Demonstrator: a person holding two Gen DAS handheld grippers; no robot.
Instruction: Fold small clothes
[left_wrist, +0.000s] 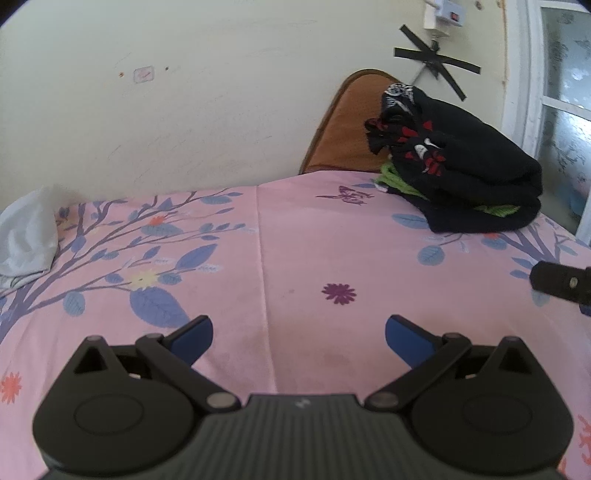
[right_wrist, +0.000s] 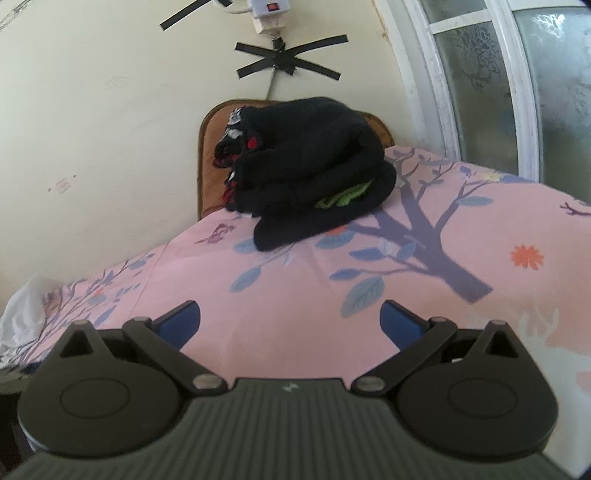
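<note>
Hovered with left gripper (left_wrist: 299, 332) and right gripper (right_wrist: 290, 319) both wide open, empty, over pink bedsheet (left_wrist: 295, 240); dark clothes pile (right_wrist: 306, 166) far ahead by the wall, best pinched singly off the top.

Pink floral bedsheet (left_wrist: 303, 236); black clothes pile (right_wrist: 310, 166), red marks, possibly green layer.
</note>
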